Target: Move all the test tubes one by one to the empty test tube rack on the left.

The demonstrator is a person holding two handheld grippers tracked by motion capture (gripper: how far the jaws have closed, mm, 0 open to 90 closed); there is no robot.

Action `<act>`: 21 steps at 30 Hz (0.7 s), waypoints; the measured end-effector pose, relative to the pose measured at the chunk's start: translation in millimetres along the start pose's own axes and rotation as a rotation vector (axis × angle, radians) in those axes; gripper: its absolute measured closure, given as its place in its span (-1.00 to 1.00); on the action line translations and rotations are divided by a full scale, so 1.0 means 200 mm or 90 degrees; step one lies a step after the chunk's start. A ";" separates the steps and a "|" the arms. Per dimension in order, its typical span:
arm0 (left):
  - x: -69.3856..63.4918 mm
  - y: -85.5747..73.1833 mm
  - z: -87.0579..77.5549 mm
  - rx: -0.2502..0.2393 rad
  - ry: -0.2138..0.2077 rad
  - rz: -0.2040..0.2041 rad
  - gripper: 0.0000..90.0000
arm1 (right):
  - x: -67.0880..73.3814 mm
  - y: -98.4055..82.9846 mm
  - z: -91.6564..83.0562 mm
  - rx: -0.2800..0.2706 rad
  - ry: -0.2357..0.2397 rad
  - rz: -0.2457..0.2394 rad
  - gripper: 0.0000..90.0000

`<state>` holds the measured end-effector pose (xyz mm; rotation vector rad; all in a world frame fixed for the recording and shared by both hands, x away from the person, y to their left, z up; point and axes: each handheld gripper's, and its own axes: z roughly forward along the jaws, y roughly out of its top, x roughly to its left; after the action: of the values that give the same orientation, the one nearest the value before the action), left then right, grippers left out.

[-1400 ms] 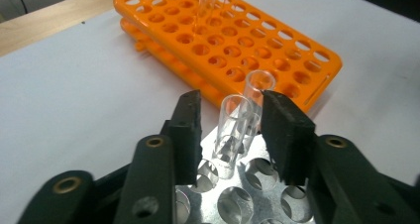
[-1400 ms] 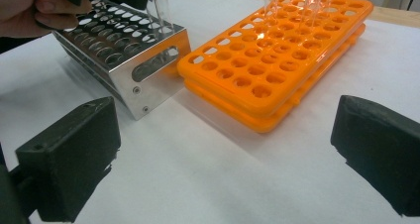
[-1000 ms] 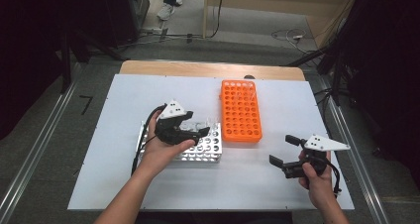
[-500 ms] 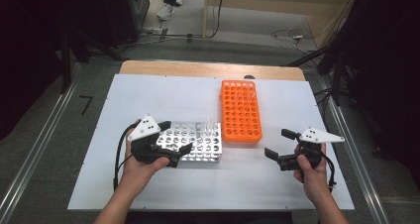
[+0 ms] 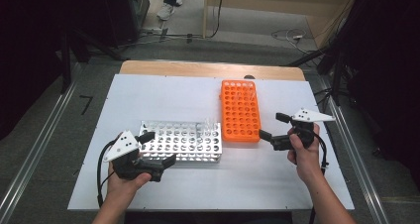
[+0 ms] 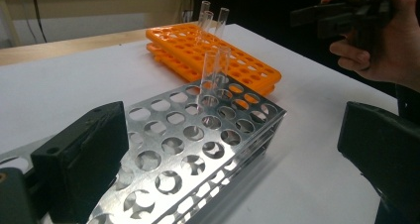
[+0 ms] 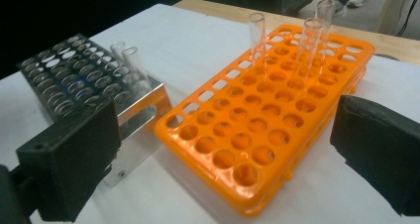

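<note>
A silver metal tube rack lies on the white table, with two clear tubes standing at its right end. Right of it stands an orange tube rack with three clear tubes at its far end. My left gripper sits at the metal rack's near left corner. Its jaws have just been opening and stand open, gripping nothing; the metal rack lies just ahead of them. My right gripper hovers open and empty beside the orange rack's near right corner, facing the orange rack.
The white table top has bare room behind the metal rack and along the front edge. A wooden strip runs along the far side. Grey rails flank the table on the floor.
My left gripper has drawn back from above the metal rack to its near left corner. My right gripper has moved away from the person and leftward, closer to the orange rack.
</note>
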<state>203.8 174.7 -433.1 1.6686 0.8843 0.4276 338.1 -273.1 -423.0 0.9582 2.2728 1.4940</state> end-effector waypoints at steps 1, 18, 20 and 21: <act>0.00 -0.01 -0.01 -0.001 0.001 -0.001 -1.00 | -0.01 0.01 0.01 0.000 -0.002 0.000 -1.00; 0.03 -0.07 -0.06 0.001 0.015 -0.021 -1.00 | -0.19 0.11 0.30 0.047 -0.051 0.051 -0.48; 0.04 -0.07 -0.06 -0.001 0.014 -0.025 -1.00 | -0.20 0.11 0.33 0.047 -0.058 0.061 -0.33; 0.04 -0.07 -0.06 -0.003 0.014 -0.025 -1.00 | -0.21 0.11 0.35 0.051 -0.059 0.066 -0.28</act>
<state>196.0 189.5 -445.1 1.6426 0.9301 0.4204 416.7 -244.6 -439.3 1.1582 2.2635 1.3775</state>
